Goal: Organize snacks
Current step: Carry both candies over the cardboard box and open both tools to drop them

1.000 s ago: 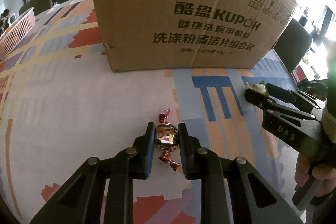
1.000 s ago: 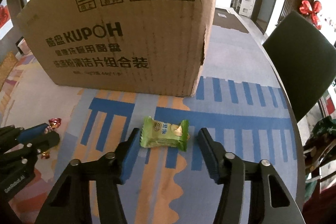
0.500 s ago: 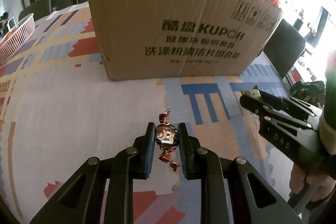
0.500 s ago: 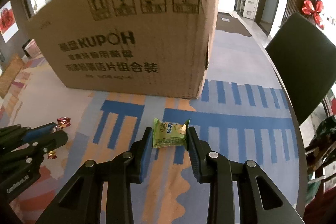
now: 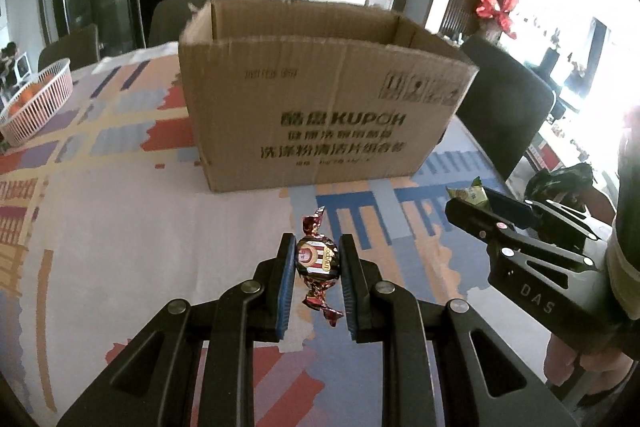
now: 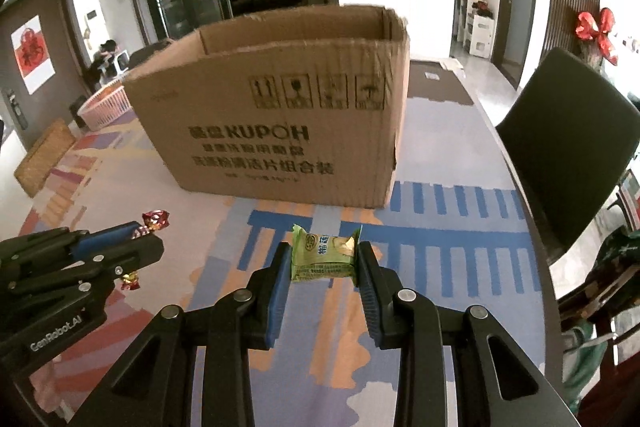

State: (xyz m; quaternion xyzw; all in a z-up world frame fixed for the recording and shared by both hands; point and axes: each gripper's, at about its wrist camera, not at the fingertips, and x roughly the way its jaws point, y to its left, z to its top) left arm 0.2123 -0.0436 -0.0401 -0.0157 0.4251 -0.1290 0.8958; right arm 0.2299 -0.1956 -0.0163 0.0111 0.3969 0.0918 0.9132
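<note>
Left wrist view, green snack (image 5: 468, 195) half hidden behind right hand-held gripper (image 5: 476, 205)

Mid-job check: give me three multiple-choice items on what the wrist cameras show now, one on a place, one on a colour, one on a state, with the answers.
1. Where does the brown cardboard box stand relative to both grippers?
A. behind them
B. ahead of them on the patterned tablecloth
C. on the black chair

2. What colour is the wrapper of the flat snack packet in the right gripper?
A. green
B. blue
C. white

3. What is the state of the left gripper?
A. open and empty
B. open above a candy
C. shut on the dark red twist-wrapped candy

Answers: 1 B, the box fills the middle of both wrist views beyond the fingertips, open at the top. 2 A, the packet between the pads is green. 3 C, both pads press on the candy's sides, and it hangs clear of the cloth.
</note>
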